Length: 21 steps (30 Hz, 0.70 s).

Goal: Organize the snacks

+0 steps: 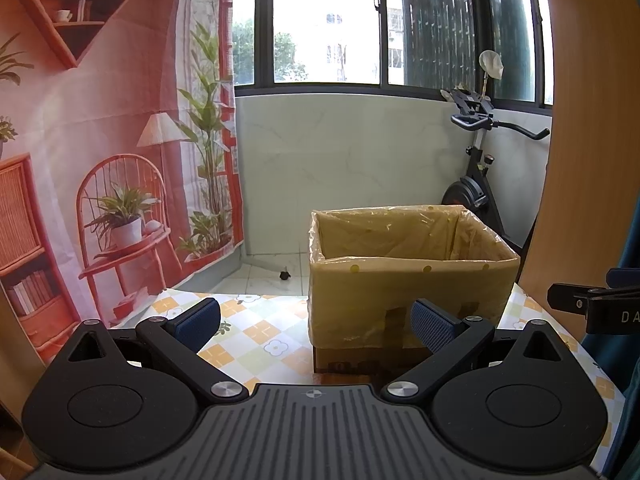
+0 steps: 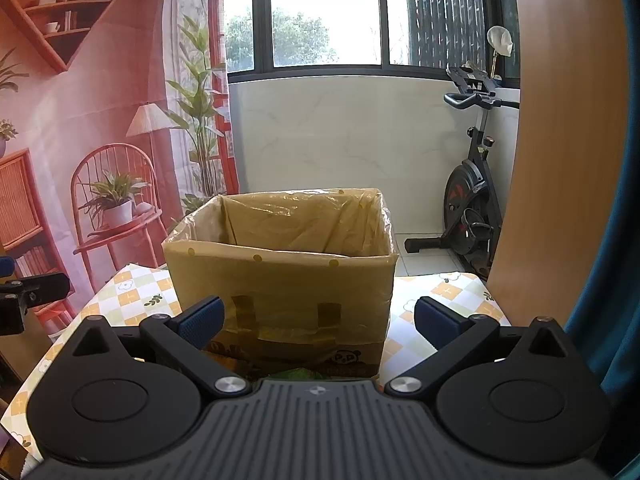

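Nearest, both tools hover empty: the left hand-held gripper (image 1: pixel 316 322) stands wide, nothing between its blue pads, and the right hand-held gripper (image 2: pixel 318 320) is spread just as wide and holds nothing either. Under the right one, at the box's foot, a scrap of green (image 2: pixel 301 373) shows, perhaps a snack packet, though too little is visible to tell. Beyond the fingers sits the box (image 2: pixel 280 284), lined with a yellow bag and open at the top, on the checked worktop (image 1: pixel 256 332); what lies inside is hidden by the front wall. No other snacks are in view. I judge this a reaching step with nothing yet picked. The next move calls for tilting down to find a snack, closing on it, then lifting it over the rim.
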Available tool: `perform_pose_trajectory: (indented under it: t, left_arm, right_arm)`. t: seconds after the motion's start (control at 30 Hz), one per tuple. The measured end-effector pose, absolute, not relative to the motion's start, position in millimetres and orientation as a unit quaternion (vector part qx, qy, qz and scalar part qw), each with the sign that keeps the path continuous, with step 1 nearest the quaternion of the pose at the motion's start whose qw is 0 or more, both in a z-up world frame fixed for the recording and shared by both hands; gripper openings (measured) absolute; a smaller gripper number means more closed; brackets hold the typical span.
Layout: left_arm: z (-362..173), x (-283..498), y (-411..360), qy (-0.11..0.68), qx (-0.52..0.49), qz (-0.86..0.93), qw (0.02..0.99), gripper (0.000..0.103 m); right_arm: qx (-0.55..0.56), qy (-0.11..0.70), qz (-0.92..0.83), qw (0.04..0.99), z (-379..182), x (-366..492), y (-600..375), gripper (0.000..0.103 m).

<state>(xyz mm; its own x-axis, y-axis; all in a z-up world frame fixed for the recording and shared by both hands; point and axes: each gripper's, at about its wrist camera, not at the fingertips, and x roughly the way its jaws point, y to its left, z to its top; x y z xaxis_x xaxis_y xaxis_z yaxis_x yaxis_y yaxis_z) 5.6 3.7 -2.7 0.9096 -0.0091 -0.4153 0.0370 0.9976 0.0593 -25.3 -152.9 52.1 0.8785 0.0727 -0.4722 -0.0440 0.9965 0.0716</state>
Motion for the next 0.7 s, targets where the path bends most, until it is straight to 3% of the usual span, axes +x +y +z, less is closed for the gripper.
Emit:
perform_pose_trajectory:
  t: [0.7]
  left_arm:
    - [-4.7,5.9,2.9,0.214,0.032,-0.011,0.976,0.102]
  right_arm:
    - [0.029,0.247,0.03,0.968,48.5,-24.1,-151.8,0.103]
